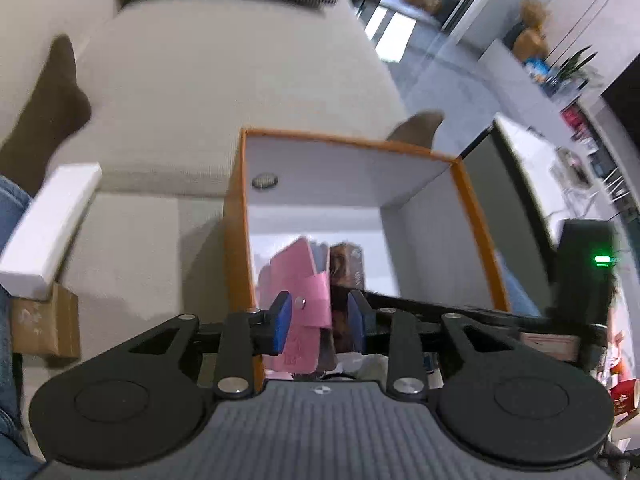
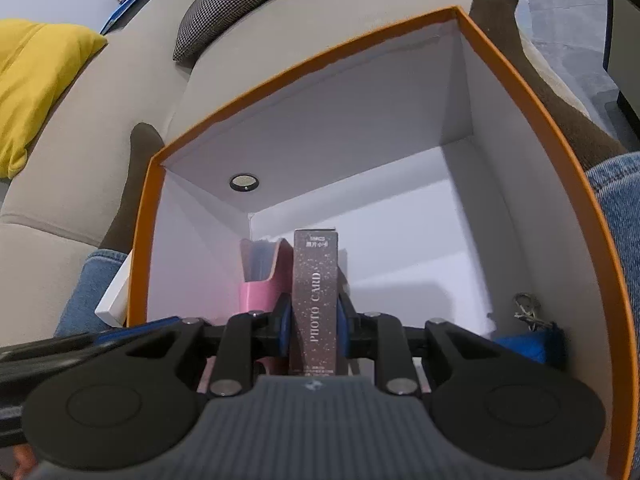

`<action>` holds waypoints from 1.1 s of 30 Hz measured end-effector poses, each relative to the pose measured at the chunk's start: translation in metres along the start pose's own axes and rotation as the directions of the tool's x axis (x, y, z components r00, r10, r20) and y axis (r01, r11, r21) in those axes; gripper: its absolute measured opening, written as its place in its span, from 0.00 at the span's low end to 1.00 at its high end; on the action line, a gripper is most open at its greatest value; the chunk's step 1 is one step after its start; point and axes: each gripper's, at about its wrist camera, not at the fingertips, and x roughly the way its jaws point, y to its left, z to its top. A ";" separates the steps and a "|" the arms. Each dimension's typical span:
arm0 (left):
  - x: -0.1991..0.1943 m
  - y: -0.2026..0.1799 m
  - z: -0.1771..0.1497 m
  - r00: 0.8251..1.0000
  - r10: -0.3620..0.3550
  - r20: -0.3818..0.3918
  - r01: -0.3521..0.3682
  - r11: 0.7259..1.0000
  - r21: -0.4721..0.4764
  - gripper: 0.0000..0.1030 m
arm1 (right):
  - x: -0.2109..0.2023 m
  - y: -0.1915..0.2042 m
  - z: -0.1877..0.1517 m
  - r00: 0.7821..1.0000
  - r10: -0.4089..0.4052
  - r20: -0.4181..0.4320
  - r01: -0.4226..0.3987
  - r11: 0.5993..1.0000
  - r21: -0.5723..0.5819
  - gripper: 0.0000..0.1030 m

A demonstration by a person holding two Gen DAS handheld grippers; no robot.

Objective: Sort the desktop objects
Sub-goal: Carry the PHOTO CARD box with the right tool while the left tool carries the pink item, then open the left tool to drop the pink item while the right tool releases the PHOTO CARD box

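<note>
An orange box with a white inside (image 1: 472,200) (image 2: 560,140) lies open toward me. My left gripper (image 1: 320,320) holds a pink card holder (image 1: 302,276) with a snap strap between its blue pads, just inside the box's near edge. My right gripper (image 2: 314,320) is shut on a glittery brown box marked PHOTO CARD (image 2: 316,288) and holds it upright inside the orange box. The pink card holder (image 2: 260,276) stands just left of it. The brown box (image 1: 348,268) also shows in the left wrist view, right of the pink holder.
A blue pouch with a metal clasp (image 2: 528,336) lies in the box's right corner. A round metal eyelet (image 2: 244,182) sits in the box's back wall. The box rests on a beige sofa (image 1: 200,100) between jeans-clad legs (image 2: 620,200). A white lid (image 1: 48,224) lies left.
</note>
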 end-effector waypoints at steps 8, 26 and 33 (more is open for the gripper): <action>-0.036 0.052 -0.009 0.995 0.012 0.097 0.001 0.991 -0.137 0.42 | 0.011 0.023 -0.003 0.997 -0.063 -0.041 0.061 0.997 -0.039 0.24; -0.027 0.102 -0.031 0.996 -0.072 0.053 0.083 0.968 -0.237 0.42 | 0.001 0.046 -0.005 0.999 -0.014 -0.045 0.012 0.999 -0.039 0.28; -0.031 0.117 -0.042 0.997 -0.059 0.051 0.070 0.964 -0.257 0.42 | -0.005 0.048 -0.011 0.998 -0.015 -0.057 0.013 0.999 -0.037 0.12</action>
